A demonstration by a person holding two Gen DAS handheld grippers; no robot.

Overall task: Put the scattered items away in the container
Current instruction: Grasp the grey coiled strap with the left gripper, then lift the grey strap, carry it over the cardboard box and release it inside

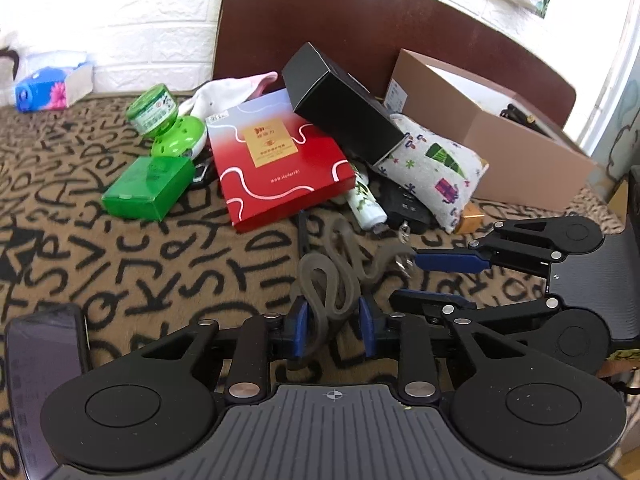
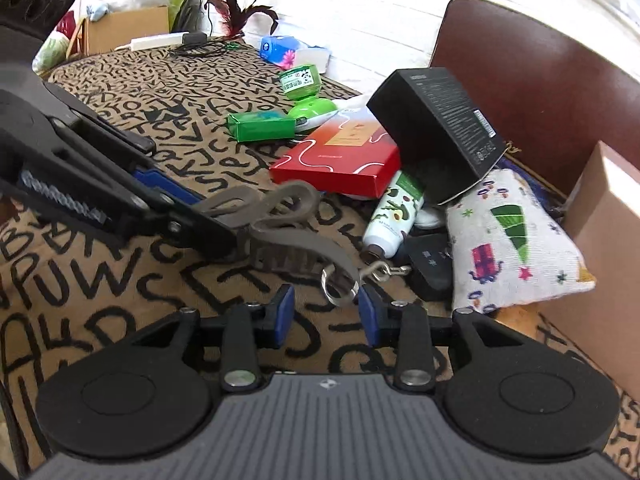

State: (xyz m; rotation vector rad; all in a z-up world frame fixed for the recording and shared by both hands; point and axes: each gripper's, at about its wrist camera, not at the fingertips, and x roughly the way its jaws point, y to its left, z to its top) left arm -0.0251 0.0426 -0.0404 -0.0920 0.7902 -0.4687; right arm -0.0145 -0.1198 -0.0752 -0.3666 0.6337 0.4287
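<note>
A grey-brown strap [image 1: 340, 268] with a metal ring lies coiled on the patterned blanket. My left gripper [image 1: 333, 326] has its blue pads on either side of one strap loop and looks shut on it. It also shows in the right wrist view [image 2: 216, 210], gripping the strap [image 2: 288, 236]. My right gripper [image 2: 326, 314] is open around the strap's metal ring [image 2: 338, 284]; in the left wrist view it [image 1: 416, 280] reaches in from the right. The brown cardboard container [image 1: 520, 148] stands open at the back right.
A pile lies ahead: red box [image 1: 276, 160], black box [image 1: 340, 104], printed pouch [image 1: 436, 168], lotion tube [image 1: 364, 200], green box [image 1: 148, 188], green bottle [image 1: 160, 120], black key case [image 2: 430, 264]. A phone [image 1: 40, 376] lies left. A dark headboard [image 1: 400, 20] stands behind.
</note>
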